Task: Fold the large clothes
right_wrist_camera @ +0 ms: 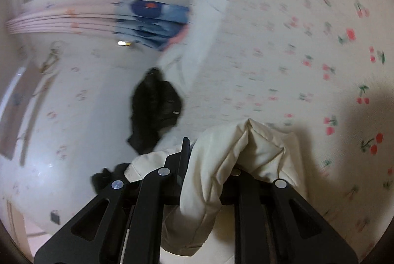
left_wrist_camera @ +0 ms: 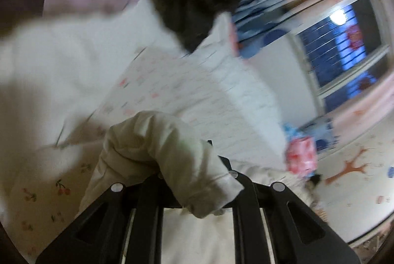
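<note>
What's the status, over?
Left gripper shut on cream garment. Right gripper shut on it too. Black garment on cherry-print sheet ahead.

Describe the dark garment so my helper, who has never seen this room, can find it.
Start at the cherry-print bedsheet. At its edge, beyond the cream jacket in the right hand-held gripper, lies a crumpled black garment. It is the only black item among pale fabrics.
</note>
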Demonstrator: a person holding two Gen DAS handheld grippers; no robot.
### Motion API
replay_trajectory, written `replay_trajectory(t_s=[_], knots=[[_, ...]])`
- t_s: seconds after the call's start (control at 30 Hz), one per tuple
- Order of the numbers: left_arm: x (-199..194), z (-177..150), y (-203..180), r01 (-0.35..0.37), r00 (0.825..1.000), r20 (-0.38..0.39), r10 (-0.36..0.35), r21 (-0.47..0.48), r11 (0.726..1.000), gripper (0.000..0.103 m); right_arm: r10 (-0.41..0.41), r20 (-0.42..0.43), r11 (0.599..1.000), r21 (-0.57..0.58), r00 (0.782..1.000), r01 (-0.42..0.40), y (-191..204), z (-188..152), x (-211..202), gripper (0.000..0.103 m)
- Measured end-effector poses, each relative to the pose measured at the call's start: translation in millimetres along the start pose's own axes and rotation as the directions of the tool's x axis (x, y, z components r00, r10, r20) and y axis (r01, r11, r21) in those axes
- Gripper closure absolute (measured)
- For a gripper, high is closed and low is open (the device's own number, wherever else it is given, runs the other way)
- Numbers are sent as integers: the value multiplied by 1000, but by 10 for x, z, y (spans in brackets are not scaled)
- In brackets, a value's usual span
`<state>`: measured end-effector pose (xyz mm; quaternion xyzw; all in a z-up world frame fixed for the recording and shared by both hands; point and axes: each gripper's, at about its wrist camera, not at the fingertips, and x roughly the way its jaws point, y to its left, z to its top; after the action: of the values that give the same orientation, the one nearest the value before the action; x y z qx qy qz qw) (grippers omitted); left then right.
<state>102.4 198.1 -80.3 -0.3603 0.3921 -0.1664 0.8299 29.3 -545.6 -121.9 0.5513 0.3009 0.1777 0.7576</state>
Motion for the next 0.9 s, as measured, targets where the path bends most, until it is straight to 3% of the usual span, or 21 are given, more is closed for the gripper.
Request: replay_trajectory(t_s=[0.07, 0.17, 0.2, 0.23, 0.27, 0.3, 0.33, 0.37, 0.43, 0.5, 0.53, 0.6, 0.63, 0.67, 0.73, 0.77, 0.8, 0.83, 0.9], knots=[[154, -65, 191, -27, 999, -40, 26, -36, 999, 86, 5, -18, 1000, 17, 1000, -4, -98, 24, 48, 89], [110, 24, 176, -24, 996, -86, 19, -57, 998, 80, 0, -53, 999, 36, 999, 2, -78, 67, 64, 80], [83, 75, 127, -24, 994, -107, 18, -63, 998, 77, 7, -71, 999, 53, 997, -3, -46, 86, 35, 70], [42, 119, 89, 2, 993, -120, -12, -83, 997, 68, 16, -76, 998, 64, 997, -11, -26, 92, 11, 56], [-97, 192, 17, 75, 989, -118, -90, -124, 989, 48, 30, -63, 997, 66, 998, -26, 60, 95, -53, 47], [-193, 232, -63, 107, 987, -103, -121, -136, 985, 36, 29, -29, 999, 39, 999, -28, 192, 77, -154, 25], [-351, 243, -155, 122, 989, -72, -132, -129, 984, 17, 24, -3, 1000, 13, 1000, -24, 315, 54, -252, 6], [-523, 271, -288, 115, 992, -33, -118, -90, 989, 9, 30, 42, 999, -39, 999, -28, 465, 1, -376, 6], [-726, 257, -517, 74, 997, 1, -74, 4, 997, 8, -2, 70, 991, -135, 998, 12, 713, -108, -523, 6], [-789, 82, -855, -1, 1000, 24, -3, 177, 984, 7, -114, 79, 938, -320, 990, 133, 1051, -317, -464, 6], [-738, -45, -1024, -21, 1000, 13, 18, 265, 964, 7, -165, 70, 899, -401, 984, 179, 1193, -434, -356, 6], [-482, -454, -1366, -39, 997, -40, 63, 439, 897, 7, -276, 56, 810, -525, 959, 264, 1387, -642, -63, 6], [-368, -584, -1465, -43, 995, -53, 79, 486, 873, 7, -346, 59, 749, -584, 936, 314, 1450, -754, 129, 6], [-190, -763, -1574, -52, 993, -63, 103, 547, 836, 7, -438, 81, 653, -656, 895, 379, 1485, -865, 407, 6], [228, -953, -1669, -85, 986, -63, 157, 617, 782, 7, -532, 98, 554, -711, 841, 433, 1382, -959, 827, 6], [447, -969, -1617, -106, 979, -71, 190, 616, 781, 7, -570, 107, 524, -717, 815, 460, 1313, -956, 977, 6], [634, -946, -1558, -136, 970, -77, 229, 607, 783, 7, -623, 117, 493, -709, 773, 504, 1146, -894, 1194, 6], [834, -909, -1443, -175, 956, -90, 278, 587, 790, 7, -645, 110, 493, -696, 756, 521, 977, -823, 1329, 6], [1177, -749, -1119, -184, 948, -138, 286, 496, 849, 7, -646, 113, 526, -651, 755, 547, 803, -616, 1487, 6]])
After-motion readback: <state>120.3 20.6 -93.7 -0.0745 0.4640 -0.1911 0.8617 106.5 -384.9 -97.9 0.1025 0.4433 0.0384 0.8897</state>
